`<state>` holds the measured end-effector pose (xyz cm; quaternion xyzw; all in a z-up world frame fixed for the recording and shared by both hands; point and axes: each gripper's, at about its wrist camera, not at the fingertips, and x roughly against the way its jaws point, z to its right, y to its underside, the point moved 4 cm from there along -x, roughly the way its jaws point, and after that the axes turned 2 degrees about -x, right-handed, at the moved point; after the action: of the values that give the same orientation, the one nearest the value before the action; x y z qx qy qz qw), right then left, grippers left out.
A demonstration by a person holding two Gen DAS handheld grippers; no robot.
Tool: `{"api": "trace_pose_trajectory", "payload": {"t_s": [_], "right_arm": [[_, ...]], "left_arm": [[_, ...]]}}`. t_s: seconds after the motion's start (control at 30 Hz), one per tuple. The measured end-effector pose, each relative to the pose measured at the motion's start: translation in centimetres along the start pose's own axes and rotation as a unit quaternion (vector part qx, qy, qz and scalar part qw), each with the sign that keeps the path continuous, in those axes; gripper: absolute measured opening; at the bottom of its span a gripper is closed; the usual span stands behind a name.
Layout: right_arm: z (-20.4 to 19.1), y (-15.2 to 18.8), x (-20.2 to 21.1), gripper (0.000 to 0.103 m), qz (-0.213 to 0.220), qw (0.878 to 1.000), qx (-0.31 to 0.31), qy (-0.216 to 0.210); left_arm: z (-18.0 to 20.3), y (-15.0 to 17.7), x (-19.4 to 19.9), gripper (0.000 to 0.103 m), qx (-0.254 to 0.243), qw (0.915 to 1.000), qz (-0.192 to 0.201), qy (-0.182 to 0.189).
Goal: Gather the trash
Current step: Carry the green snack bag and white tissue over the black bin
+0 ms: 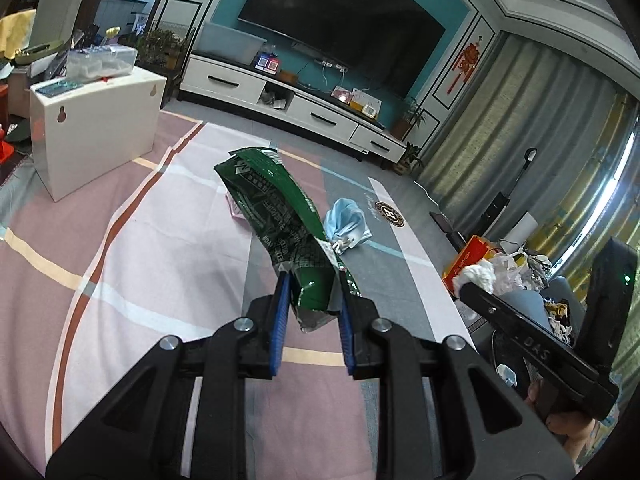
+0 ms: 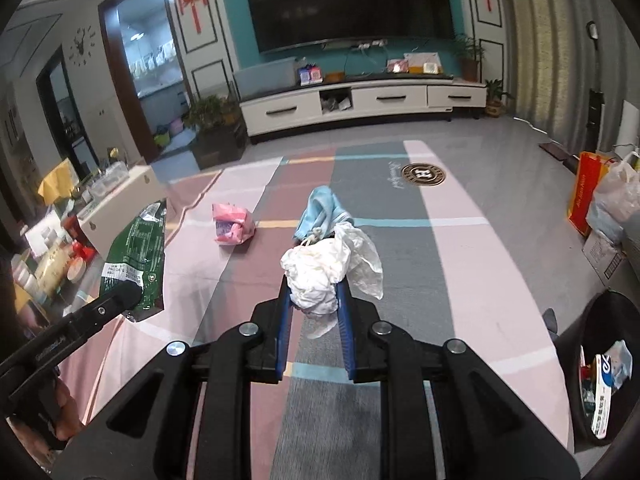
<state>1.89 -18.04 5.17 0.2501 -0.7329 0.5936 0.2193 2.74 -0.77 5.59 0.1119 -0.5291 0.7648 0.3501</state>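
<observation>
My left gripper (image 1: 311, 285) is shut on a long green snack bag (image 1: 276, 216) and holds it above the striped cloth; the bag also shows at the left of the right wrist view (image 2: 138, 256). My right gripper (image 2: 313, 286) is shut on a crumpled white paper and plastic wad (image 2: 320, 272). A crumpled blue face mask (image 2: 322, 212) lies on the cloth just beyond that wad; it also shows in the left wrist view (image 1: 346, 226). A pink wrapper (image 2: 232, 224) lies further left. A black trash bin (image 2: 608, 368) with trash inside stands at the right.
A white box (image 1: 96, 136) with clutter on top stands on the cloth at the left. An orange paper bag (image 2: 584, 196) and plastic bags (image 2: 616, 196) sit at the right. A white TV cabinet (image 2: 360, 104) runs along the far wall.
</observation>
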Motion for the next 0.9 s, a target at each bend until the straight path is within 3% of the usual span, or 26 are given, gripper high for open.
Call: {"api": "trace_pose_trajectory", "payload": {"t_s": [0.33,0.63,0.9], "right_arm": [[1.5,-0.8,3.4,0.022,0.047,0.999,-0.008,0.010],[3.8,-2.1,7.9,0.022,0.106,0.994,-0.023,0.028],[7.1,-2.6,10.3,0.022,0.134,0.988,-0.051,0.062]], "left_arm": [[2.3,0.3,2.1,0.024,-0.024,0.9995,0.020,0.006],[7.3,1.2,2.9,0.024,-0.079,0.9965,0.029,0.002],[11.9,1.8,2.0,0.024,-0.106,0.9937,0.020,0.029]]}}
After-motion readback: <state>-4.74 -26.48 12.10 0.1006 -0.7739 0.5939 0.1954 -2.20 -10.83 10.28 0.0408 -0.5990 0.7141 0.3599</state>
